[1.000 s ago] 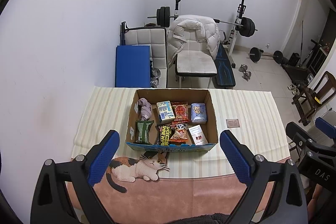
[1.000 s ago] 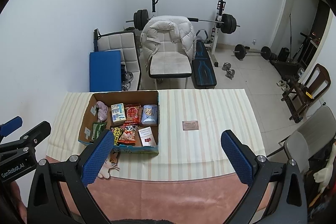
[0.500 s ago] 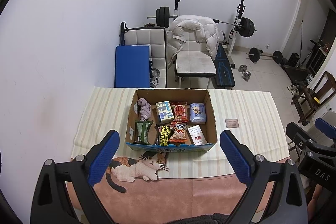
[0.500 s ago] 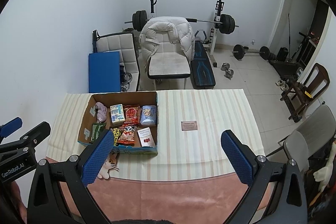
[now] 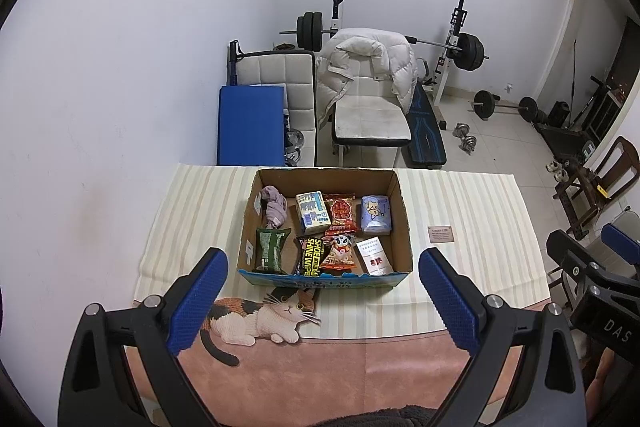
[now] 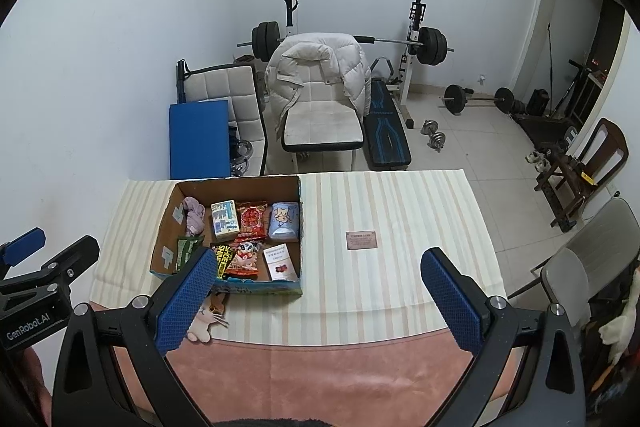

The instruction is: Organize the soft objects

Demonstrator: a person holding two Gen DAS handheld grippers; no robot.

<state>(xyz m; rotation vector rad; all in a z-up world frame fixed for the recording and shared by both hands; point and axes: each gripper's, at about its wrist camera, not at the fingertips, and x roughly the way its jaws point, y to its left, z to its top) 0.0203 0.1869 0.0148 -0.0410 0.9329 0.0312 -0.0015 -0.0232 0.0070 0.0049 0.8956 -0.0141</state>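
Currently listed: one open brown cardboard box (image 5: 325,175) with a blue printed front wall, standing on the striped cloth of the tabletop (image 5: 460,203) toward its left edge, nearer the far edge than the near one. Contents, far row from left: crumpled lilac cloth bundle (image 5: 274,207), pale blue-and-cream tissue pack (image 5: 313,215), red snack pouch (image 5: 341,213), light blue soft pack with a cartoon print (image 5: 376,213). Near row: dark green packet (image 5: 270,249), black-and-yellow wipe packet (image 5: 312,255), orange-white snack bag (image 5: 339,254), white leaflet-like pack (image 5: 374,255). Most packs lie flat with their long axes running from near wall to far wall. A flat plush calico cat (image 5: 256,317) lies outside the box at the near edge, long axis along that edge, head toward the right. Left hand-held gripper (image 5: 322,297) and right hand-held gripper (image 6: 316,301) both hover spread wide, holding nothing, well above the near edge. Risks, as judged: the items sit packed touching, so a descending finger could snag a neighbour or pinch two at once; slick pouches may slip; a finger catching the box wall could drag the box.
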